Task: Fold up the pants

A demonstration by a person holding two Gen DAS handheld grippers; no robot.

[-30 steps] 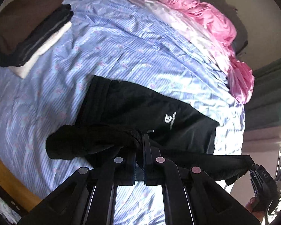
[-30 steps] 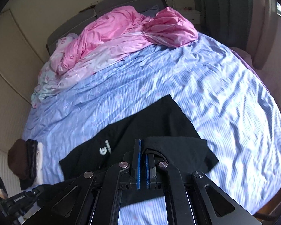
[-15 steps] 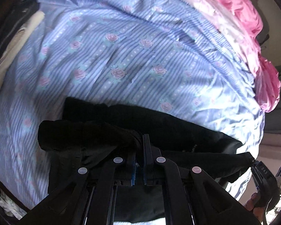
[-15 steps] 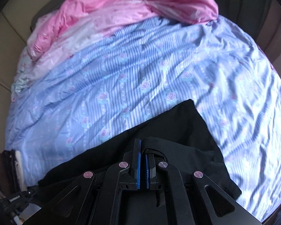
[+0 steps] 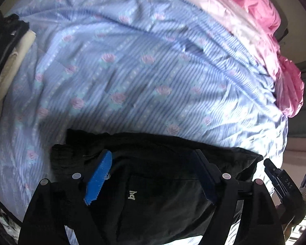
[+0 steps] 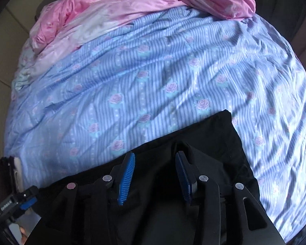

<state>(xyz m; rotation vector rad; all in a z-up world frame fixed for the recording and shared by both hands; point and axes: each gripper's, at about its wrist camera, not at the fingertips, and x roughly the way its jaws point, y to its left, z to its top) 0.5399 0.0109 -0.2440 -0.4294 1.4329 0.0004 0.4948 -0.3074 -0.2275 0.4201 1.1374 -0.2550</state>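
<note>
The black pants [image 5: 157,179] lie folded over on the blue striped floral bedsheet [image 5: 144,77], at the near edge of the bed. My left gripper [image 5: 153,159] is open just above the folded cloth, blue pads spread wide, holding nothing. In the right wrist view the pants [image 6: 210,143] lie under my right gripper [image 6: 155,159], which is open and empty too. Each gripper shows at the edge of the other's view: the right gripper [image 5: 279,181], the left gripper [image 6: 16,204].
A pink satin quilt [image 6: 144,2] is bunched along the far side of the bed; it also shows in the left wrist view [image 5: 263,22]. A stack of folded clothes [image 5: 4,53] sits at the left edge of the bed. Beige wall behind.
Both grippers carried the held pants edge forward and down onto the lower layer, then opened and let go. The pants now lie folded on the sheet.
</note>
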